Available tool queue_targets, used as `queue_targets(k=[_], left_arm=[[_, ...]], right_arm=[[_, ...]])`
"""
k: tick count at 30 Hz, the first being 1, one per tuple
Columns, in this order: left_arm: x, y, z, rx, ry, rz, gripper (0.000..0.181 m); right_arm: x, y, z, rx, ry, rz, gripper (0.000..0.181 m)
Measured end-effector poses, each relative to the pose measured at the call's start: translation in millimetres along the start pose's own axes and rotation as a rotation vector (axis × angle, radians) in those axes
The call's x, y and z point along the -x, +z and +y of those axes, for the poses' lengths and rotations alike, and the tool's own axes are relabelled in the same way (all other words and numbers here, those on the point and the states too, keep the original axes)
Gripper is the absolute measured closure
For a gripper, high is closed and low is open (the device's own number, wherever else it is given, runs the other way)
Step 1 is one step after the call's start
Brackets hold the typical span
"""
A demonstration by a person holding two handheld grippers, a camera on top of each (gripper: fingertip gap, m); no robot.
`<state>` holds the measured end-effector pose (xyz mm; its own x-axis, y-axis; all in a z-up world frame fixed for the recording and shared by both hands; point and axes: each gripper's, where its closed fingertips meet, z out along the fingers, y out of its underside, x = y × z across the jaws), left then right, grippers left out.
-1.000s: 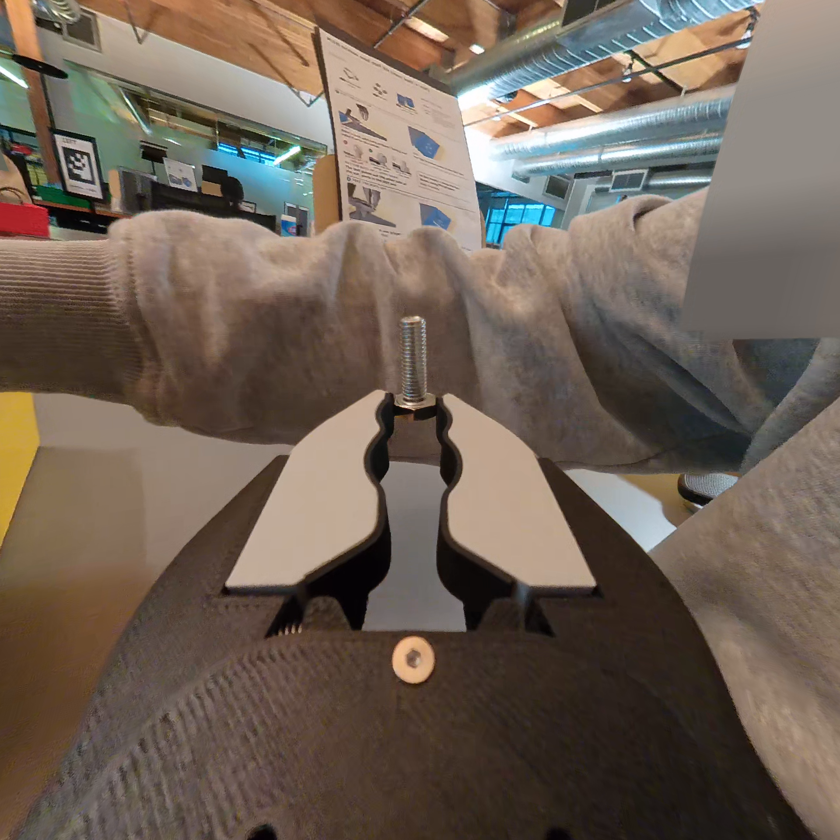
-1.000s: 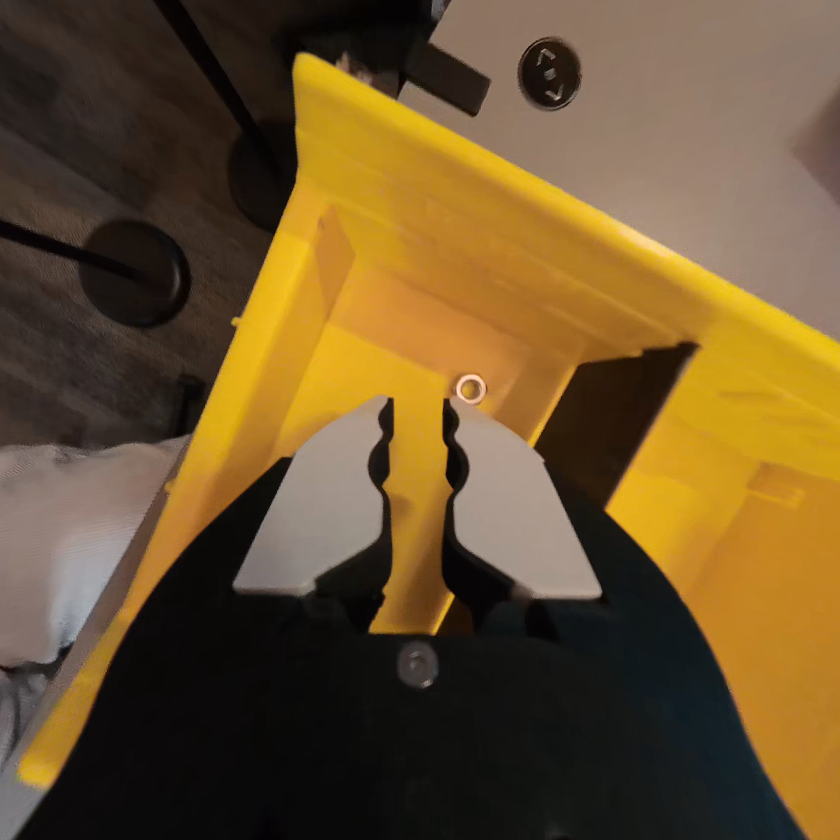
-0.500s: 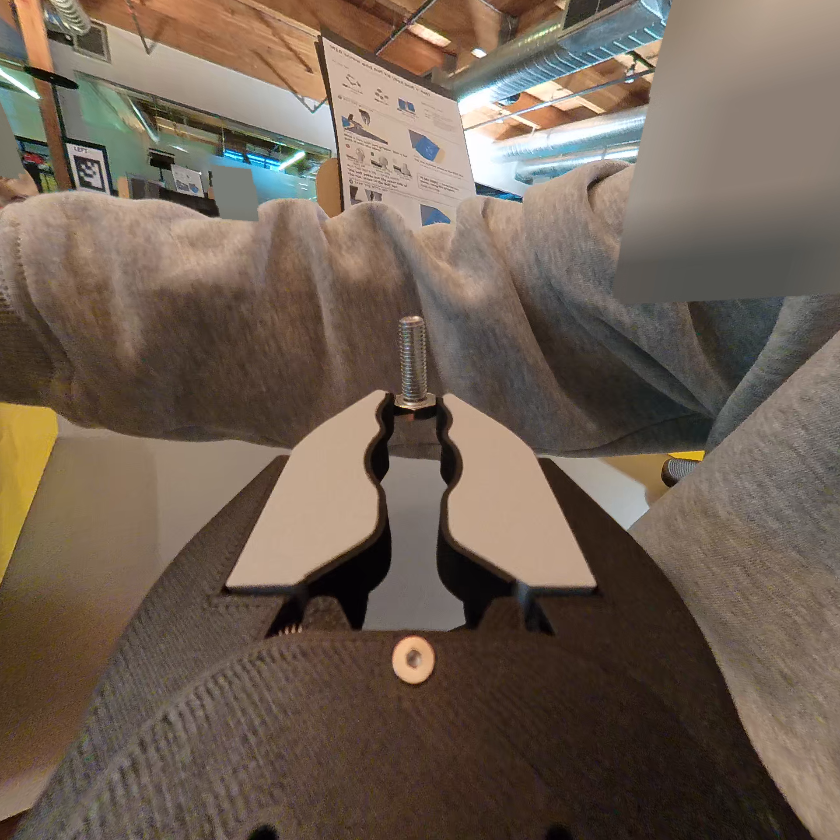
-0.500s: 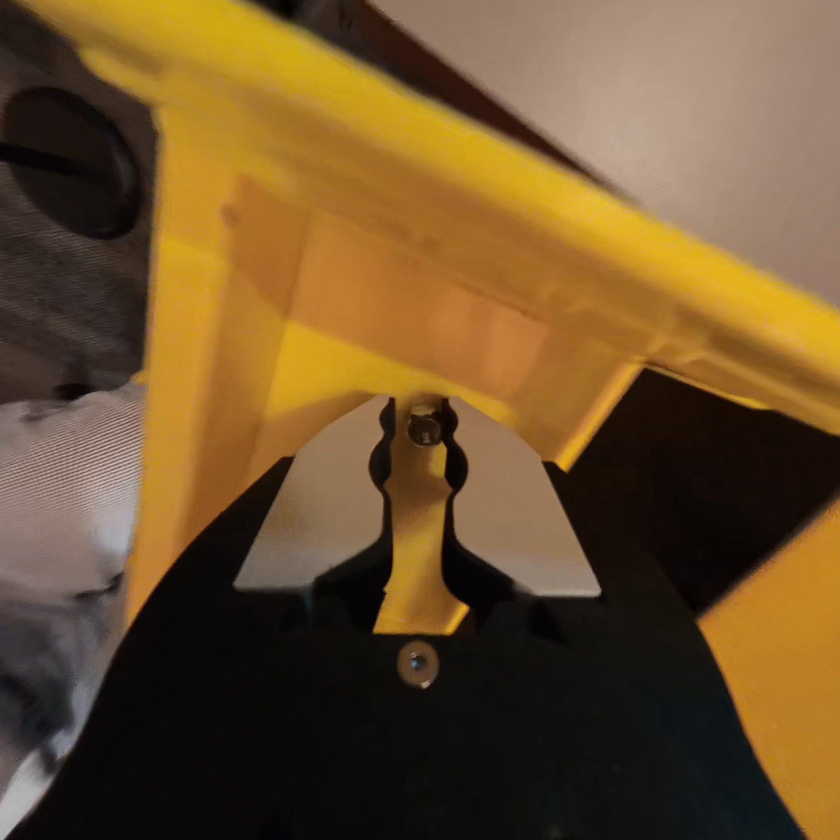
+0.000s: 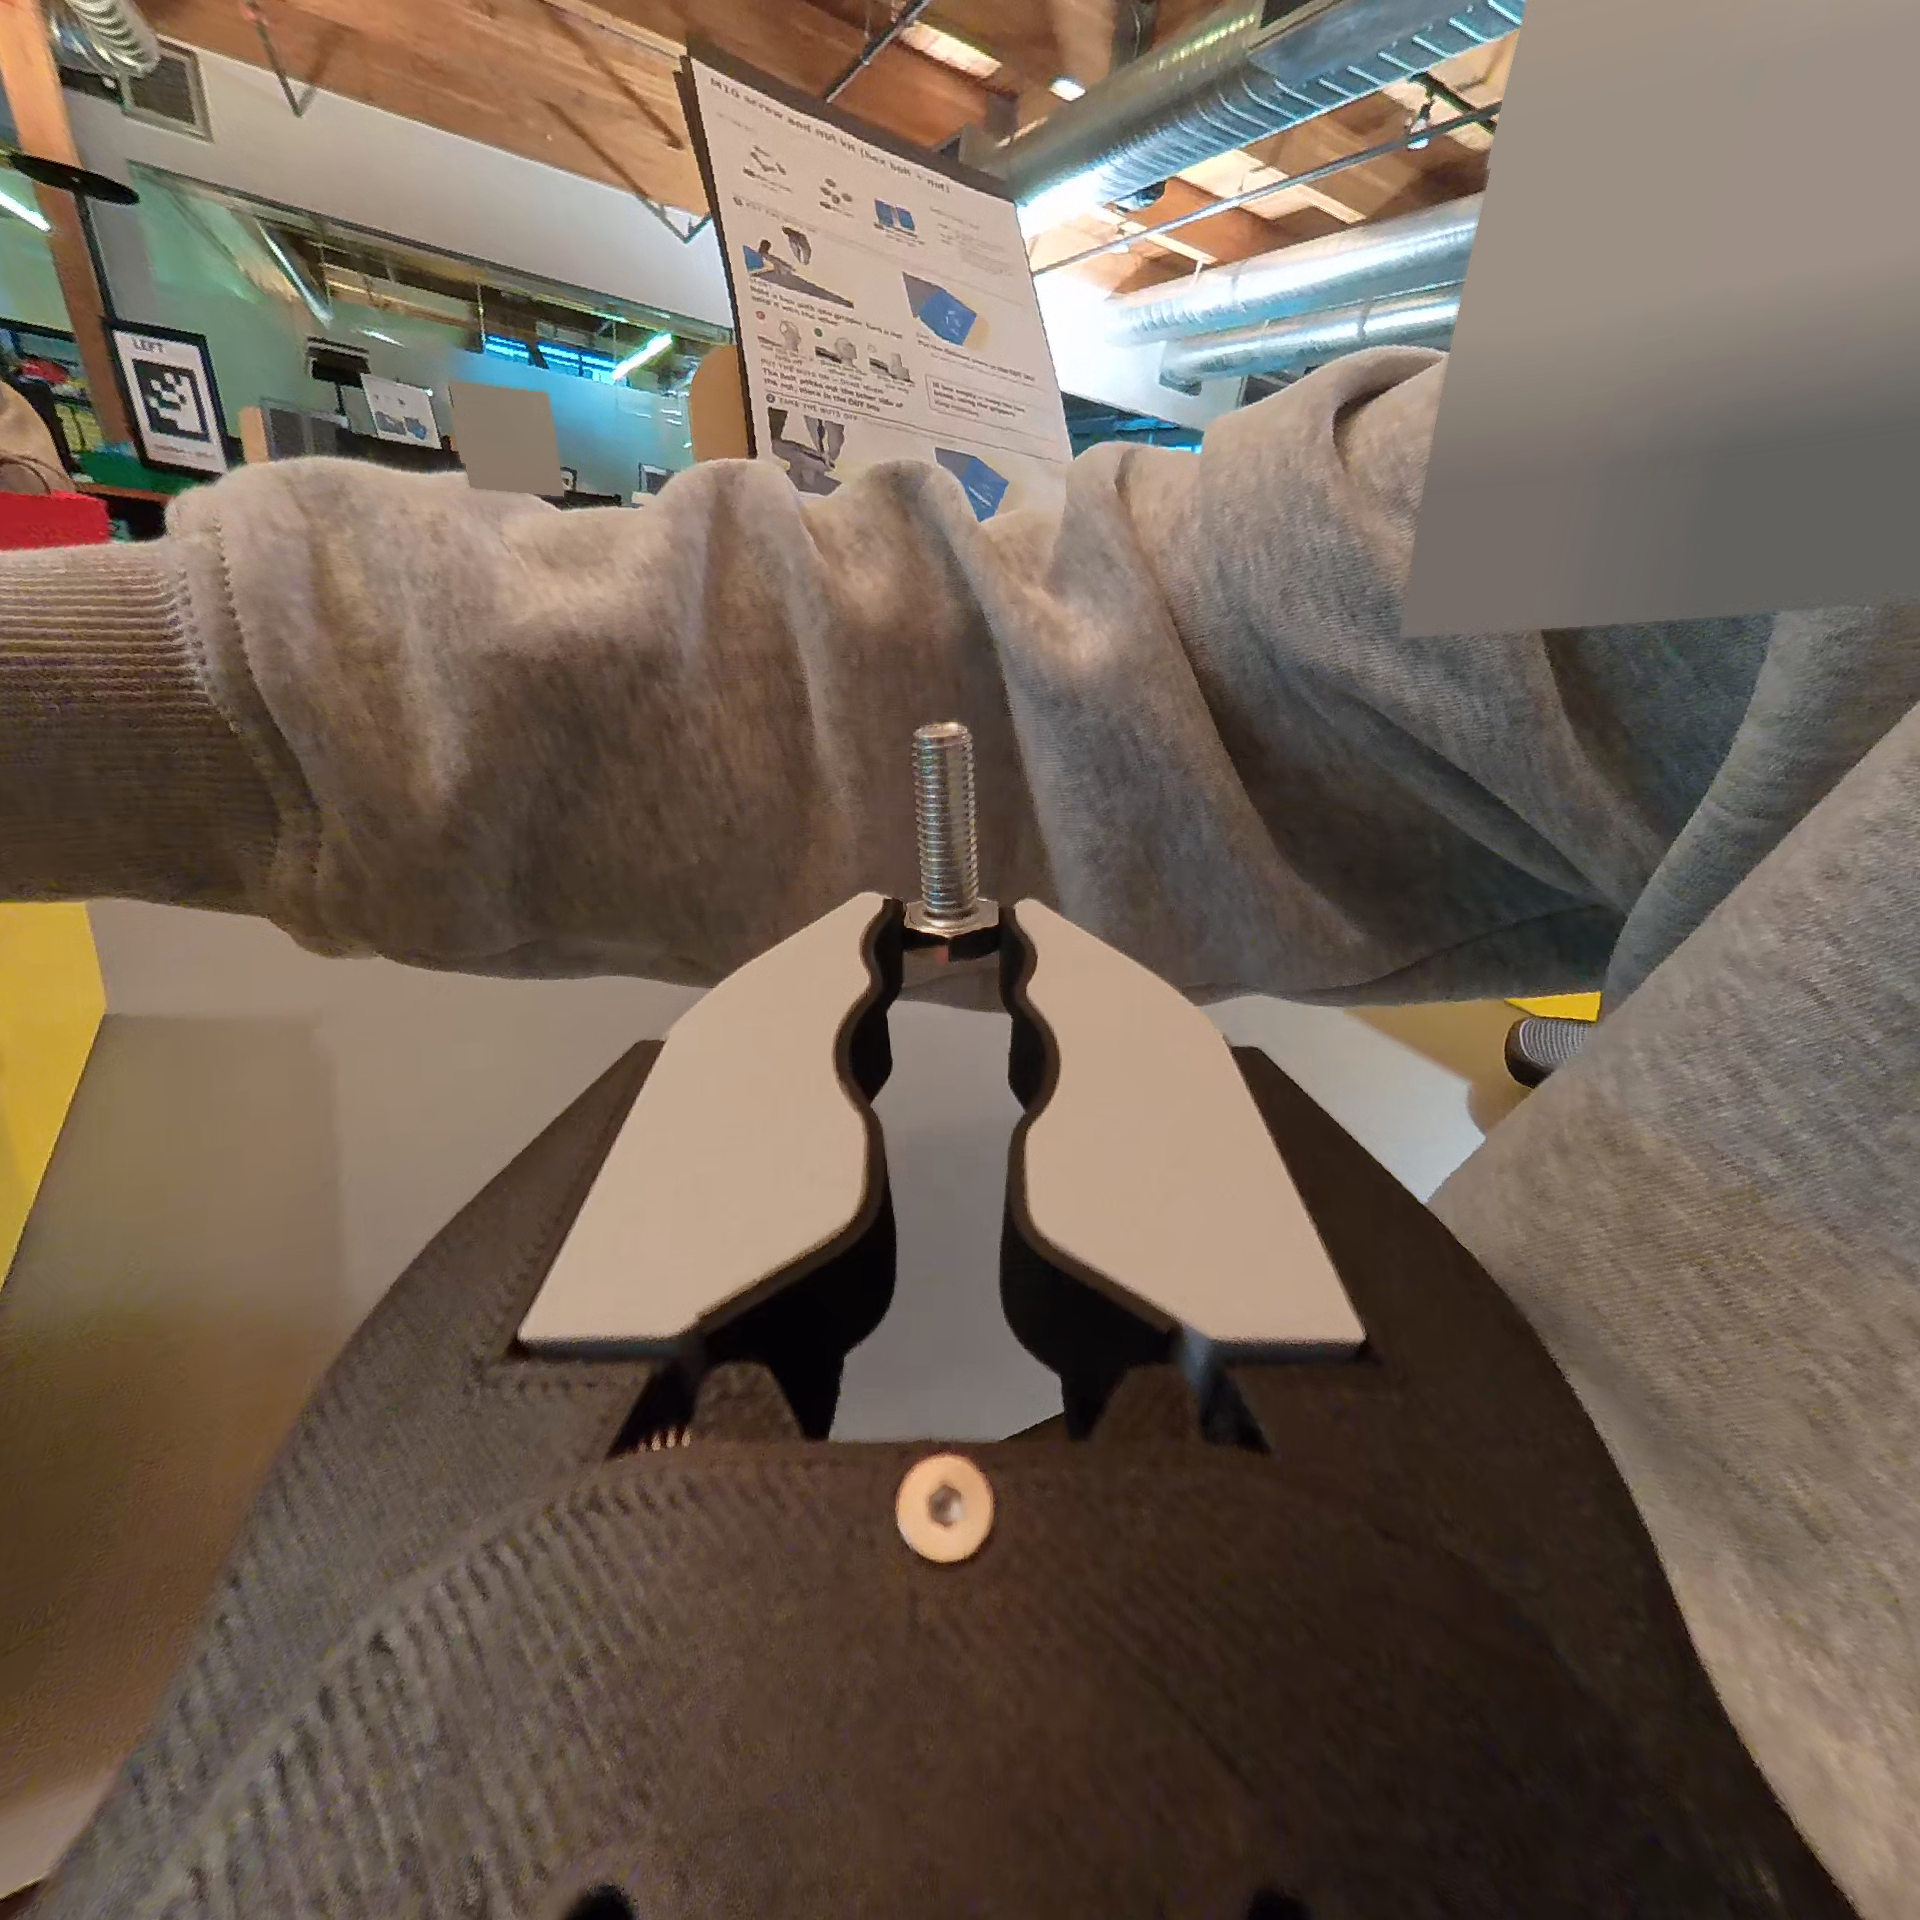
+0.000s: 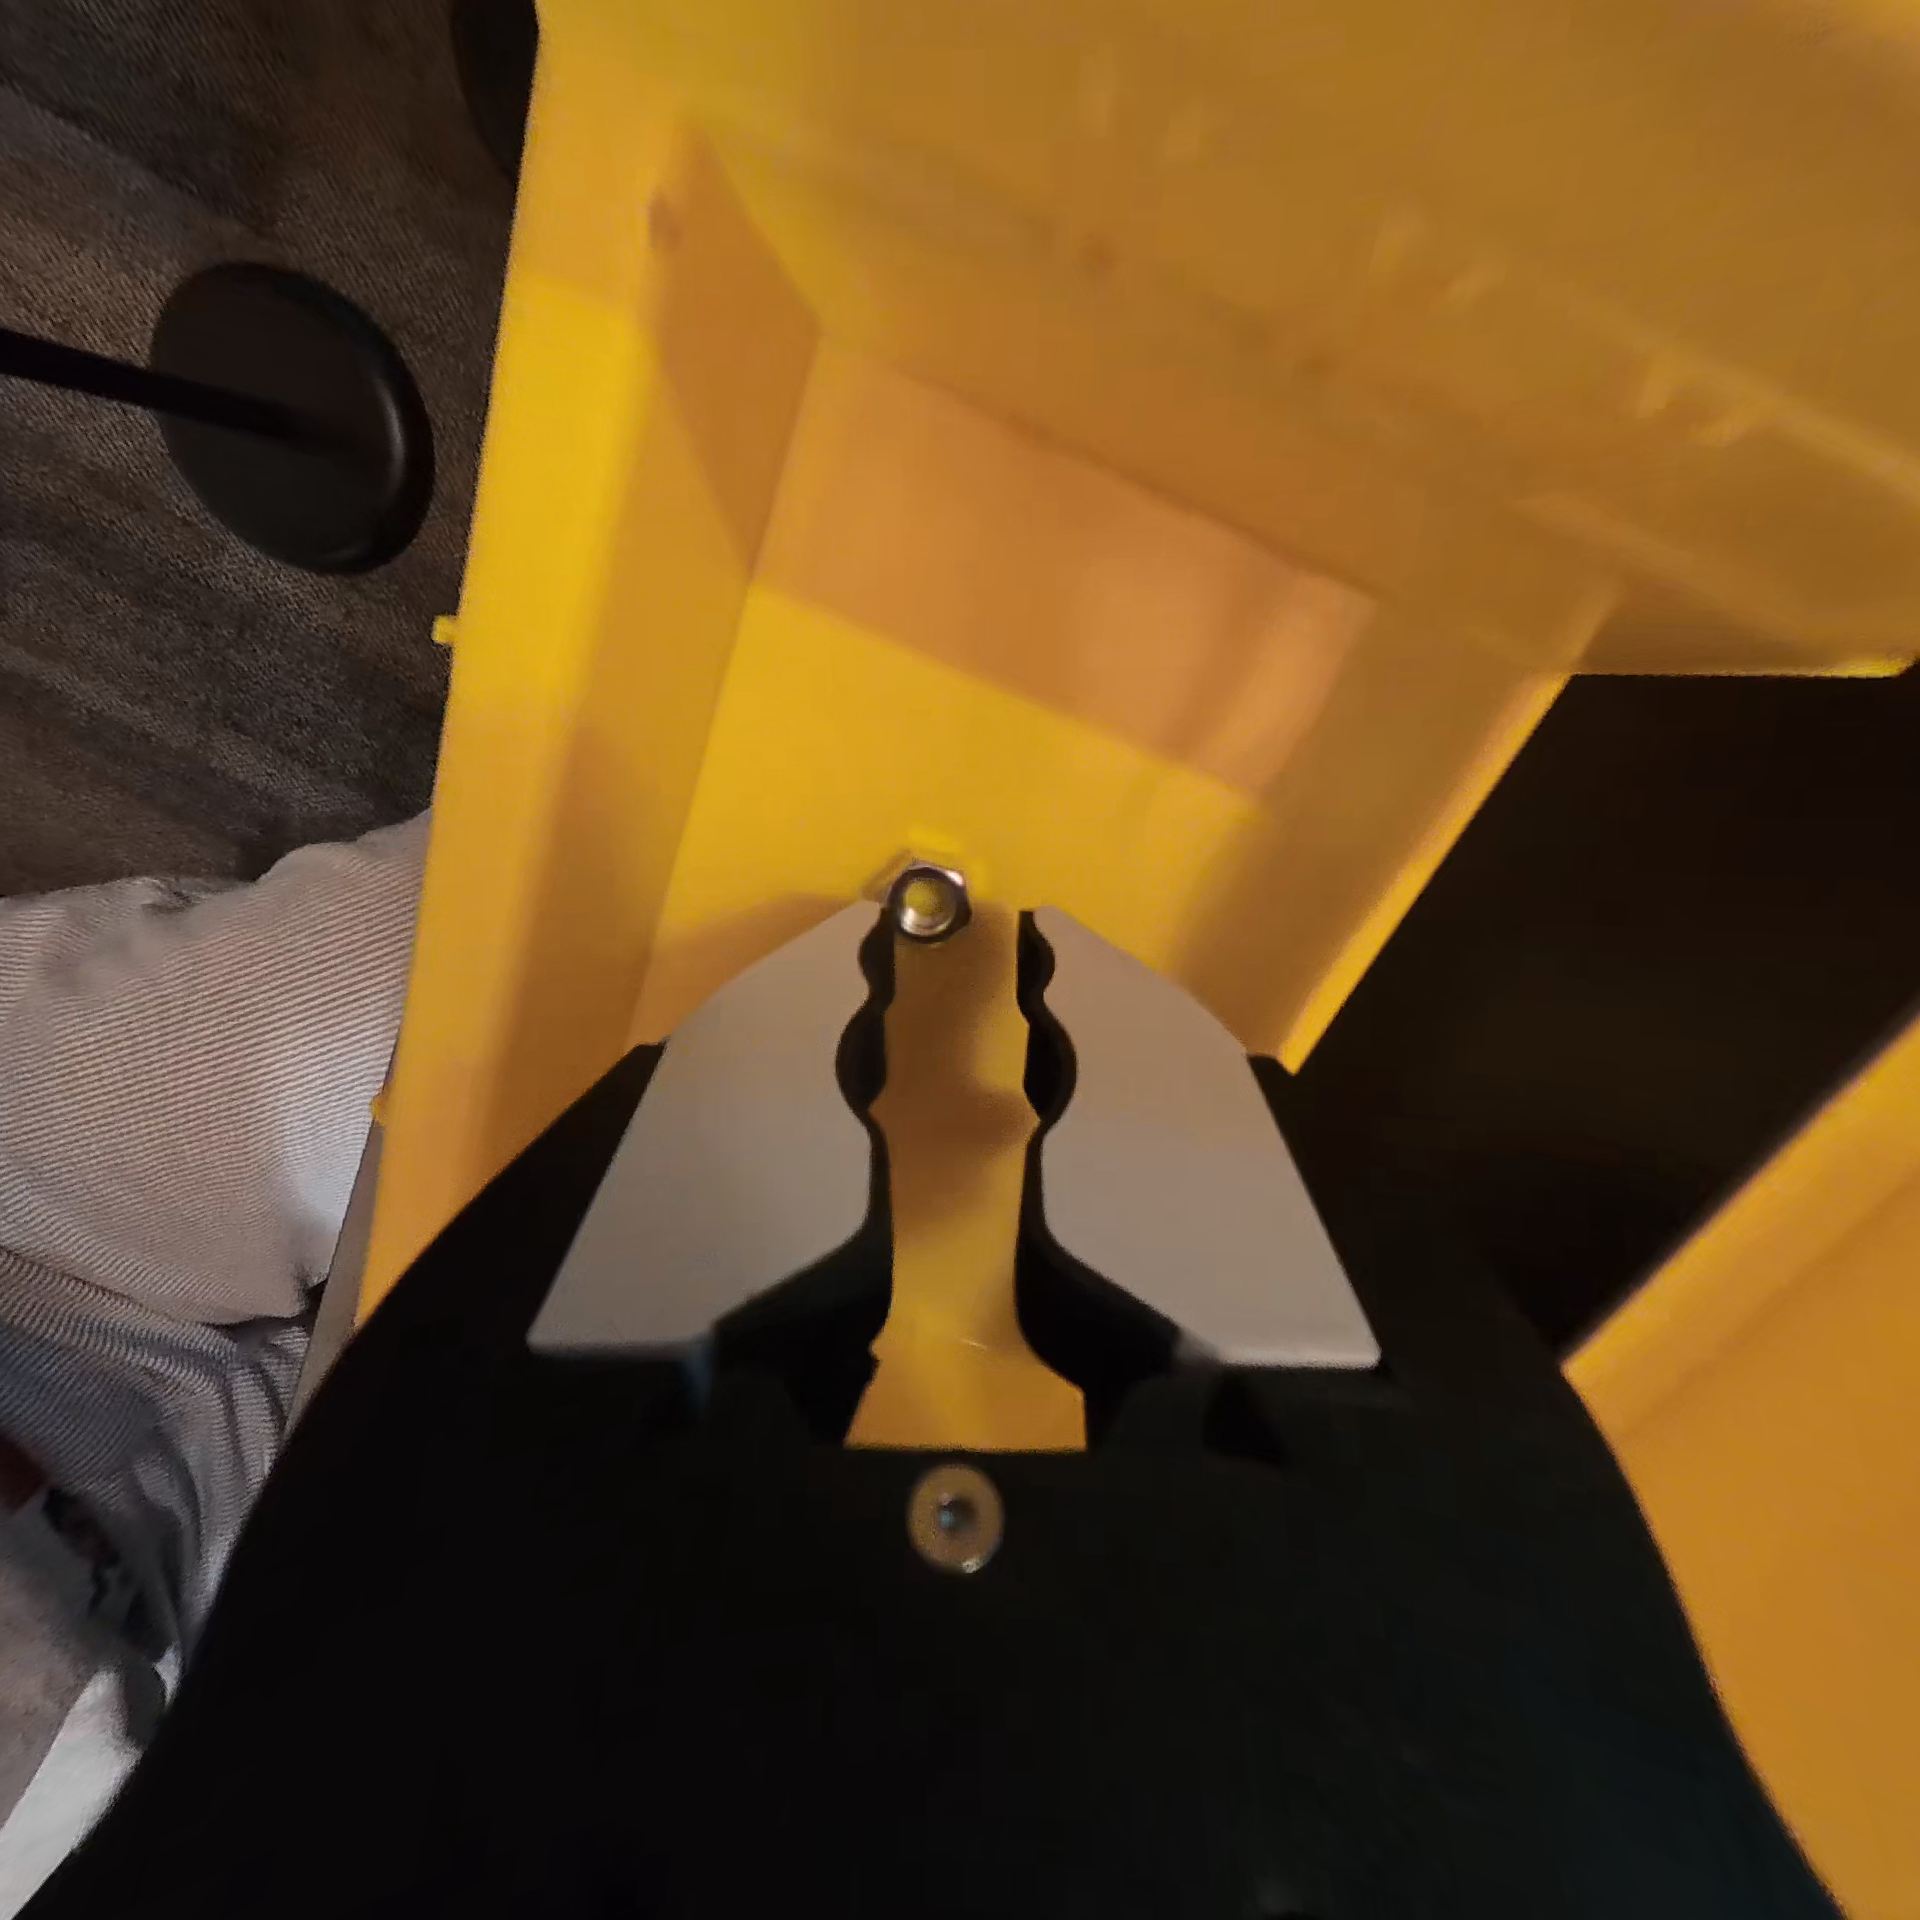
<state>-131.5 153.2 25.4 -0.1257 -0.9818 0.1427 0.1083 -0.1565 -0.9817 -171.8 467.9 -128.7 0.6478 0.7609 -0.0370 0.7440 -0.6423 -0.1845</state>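
My left gripper (image 5: 948, 920) is shut on the hex head of a silver bolt (image 5: 943, 810), whose threaded shank points straight up past the fingertips. A grey sleeve (image 5: 623, 707) crosses just behind it. My right gripper (image 6: 951, 914) is inside a yellow bin (image 6: 1039, 520), its jaws a narrow gap apart. A small silver hex nut (image 6: 925, 904) lies on the bin floor at the tips, against the left fingertip (image 6: 831, 956) and apart from the right one. The view is blurred.
A pale table (image 5: 208, 1143) lies under the left gripper, with a yellow bin edge (image 5: 42, 1018) at the far left. A printed sheet (image 5: 883, 312) stands behind the sleeve. Beside the bin are a black round floor base (image 6: 301, 416) and light fabric (image 6: 187, 1039).
My right gripper has gone deeper into the yellow bin, so the nut now sits at its tips. The left gripper has kept the bolt still, while the sleeve behind it shifted.
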Motion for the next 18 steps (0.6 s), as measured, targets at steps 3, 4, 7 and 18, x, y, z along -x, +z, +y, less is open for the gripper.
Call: queue_targets(k=[3,4,7,18], left_arm=[[2,1,4,0.013,-0.001,-0.002,0.164],[3,1,6,0.018,0.001,-0.005,0.164],[5,2,9,0.028,0.0,-0.01,0.164],[-2,6,24,0.056,-0.001,0.003,0.163]], right_arm=[[5,8,1,0.007,-0.005,-0.013,0.158],[4,10,0,0.005,-0.012,0.002,0.161],[0,7,-2,-0.009,-0.054,0.05,0.163],[90,-227,95,-0.722,-0.024,0.184,0.163]])
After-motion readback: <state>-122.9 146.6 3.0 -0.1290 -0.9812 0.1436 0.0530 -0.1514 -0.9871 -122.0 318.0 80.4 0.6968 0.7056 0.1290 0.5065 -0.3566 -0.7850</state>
